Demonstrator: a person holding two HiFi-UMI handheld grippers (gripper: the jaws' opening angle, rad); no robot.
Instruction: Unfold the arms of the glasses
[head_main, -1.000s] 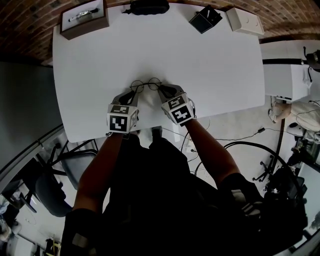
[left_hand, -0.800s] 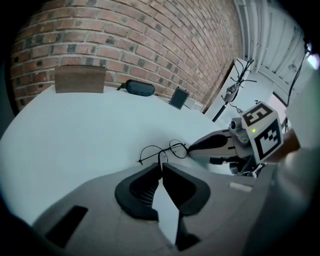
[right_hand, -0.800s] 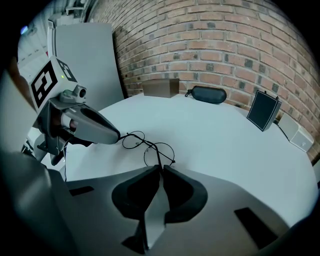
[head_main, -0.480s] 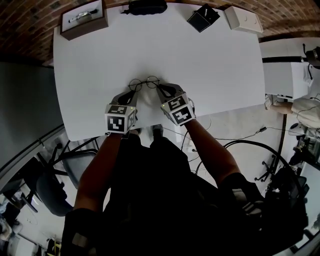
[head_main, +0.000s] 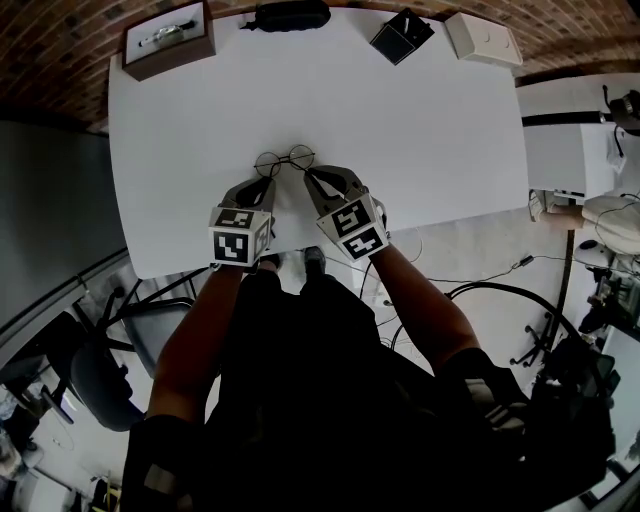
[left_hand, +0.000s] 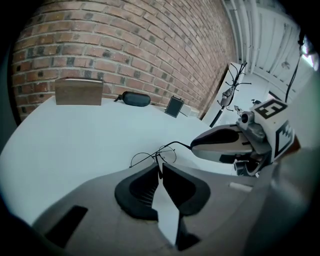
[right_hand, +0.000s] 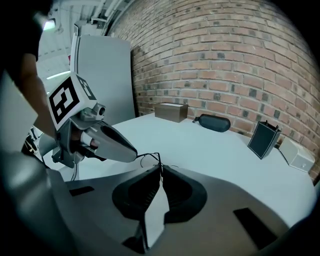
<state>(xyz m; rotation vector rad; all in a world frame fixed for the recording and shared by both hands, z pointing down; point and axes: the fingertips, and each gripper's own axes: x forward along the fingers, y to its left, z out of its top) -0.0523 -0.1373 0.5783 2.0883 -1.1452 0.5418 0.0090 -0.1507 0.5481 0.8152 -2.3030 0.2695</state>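
The thin wire of the glasses (head_main: 285, 158) is hard to resolve; whether the lenses touch the table (head_main: 420, 120) cannot be determined. The glasses lie just beyond both tips. The left gripper (left_hand: 160, 161) is clamped on their wire. The right gripper (right_hand: 160, 167), jaws just closing, pinches the opposite side.

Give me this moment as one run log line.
step: unfold glasses arms | glasses: gripped both sides | left tongs: shut on glasses | right tongs: just closed further, pinching glasses
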